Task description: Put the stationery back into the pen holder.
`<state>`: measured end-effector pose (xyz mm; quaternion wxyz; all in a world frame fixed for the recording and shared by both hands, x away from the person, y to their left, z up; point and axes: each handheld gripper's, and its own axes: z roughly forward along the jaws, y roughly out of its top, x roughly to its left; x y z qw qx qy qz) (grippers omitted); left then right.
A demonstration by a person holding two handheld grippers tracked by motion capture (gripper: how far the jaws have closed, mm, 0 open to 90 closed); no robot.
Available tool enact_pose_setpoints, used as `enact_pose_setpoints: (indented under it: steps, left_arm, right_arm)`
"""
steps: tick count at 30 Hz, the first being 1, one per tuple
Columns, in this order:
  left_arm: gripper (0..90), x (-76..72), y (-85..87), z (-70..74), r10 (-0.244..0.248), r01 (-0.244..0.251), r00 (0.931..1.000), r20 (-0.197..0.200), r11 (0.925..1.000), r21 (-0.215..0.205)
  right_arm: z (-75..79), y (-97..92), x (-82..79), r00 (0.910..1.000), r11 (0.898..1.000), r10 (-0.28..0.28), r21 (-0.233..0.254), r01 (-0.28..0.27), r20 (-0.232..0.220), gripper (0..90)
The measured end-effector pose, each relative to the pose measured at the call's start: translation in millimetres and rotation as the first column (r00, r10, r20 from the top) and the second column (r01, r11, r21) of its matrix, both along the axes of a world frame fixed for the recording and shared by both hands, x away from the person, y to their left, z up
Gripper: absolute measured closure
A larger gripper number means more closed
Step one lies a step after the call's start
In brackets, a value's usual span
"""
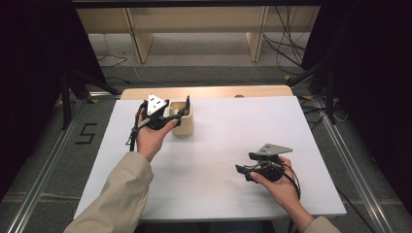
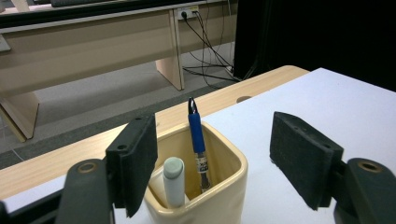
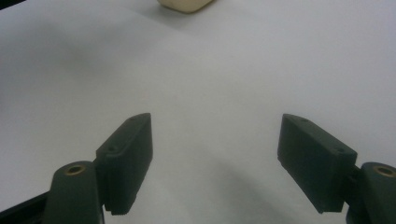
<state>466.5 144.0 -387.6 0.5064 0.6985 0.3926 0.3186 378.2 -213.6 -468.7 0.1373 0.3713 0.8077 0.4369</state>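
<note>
So nearest to you is your right claw (image 1: 243,171), sitting low over the white tabletop (image 1: 218,160) at the front right, held in your right hand (image 1: 277,182). From its own camera you get both black pads standing wide apart with nothing but bare white sheet between them, so that one's open and holding nothing. A little bit of the cream cup's base peeks in at the top edge of that view, well apart from the claw.

Further out, at the back left of the tabletop, your left hand (image 1: 150,136) has the left claw (image 1: 183,108) up at the cream pen cup (image 2: 205,186). The left gripper view looks right over the cup: the jaws stand spread to either side of it, one pad in front of the cup's near-left rim, the other off to the right over the white sheet. Neither pad is pressing on anything, so open there too.

Inside the cup you've got a blue pen (image 2: 196,140) standing nearly upright, leaning a bit toward the back wall, its dark tip poking above the rim. Just beside it, at the near-left corner, there's a white marker-like stick (image 2: 173,182) with a pale greyish cap, also upright.

Past the cup the wooden edge of the table shows, then grey floor, light wooden benches (image 2: 93,46) and some cables (image 2: 205,51) by the wall.
</note>
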Motion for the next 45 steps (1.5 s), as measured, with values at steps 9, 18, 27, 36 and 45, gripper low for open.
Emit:
enact_pose_setpoints:
  steps: [9, 18, 27, 36, 45]
  left_arm:
    - [29.6, -11.3, 4.4, -2.7, -0.010, 0.010, 0.9999, -0.012, 0.9999, 0.006]
    - [27.1, -37.9, 11.4, -12.1, -0.052, 0.052, 0.9985, -0.019, 0.9981, 0.033]
    - [25.3, -66.3, 21.4, -31.8, -0.090, 0.092, 0.9954, -0.032, 0.9943, 0.055]
    - [24.2, -97.0, 37.1, -61.0, -0.120, 0.125, 0.9900, -0.075, 0.9894, 0.074]
    - [21.6, -117.3, 44.0, -77.2, -0.139, 0.149, 0.9845, -0.107, 0.9851, 0.087]
  right_arm:
    - [0.0, -0.2, -0.1, 1.0000, 1.000, -0.001, 0.000, 0.001, 0.000, 27.1]
    - [-0.2, -0.8, 0.1, 1.0000, 1.000, -0.001, 0.002, 0.001, 0.002, 27.1]
    - [0.0, -0.7, -0.3, 1.0000, 1.000, 0.000, 0.003, 0.000, 0.003, 27.1]
    - [-0.4, -1.7, -0.6, 1.0000, 1.000, 0.001, 0.013, -0.001, 0.000, 27.0]
    - [0.1, -2.6, -0.7, 0.9999, 1.000, 0.014, 0.015, -0.014, 0.006, 26.6]
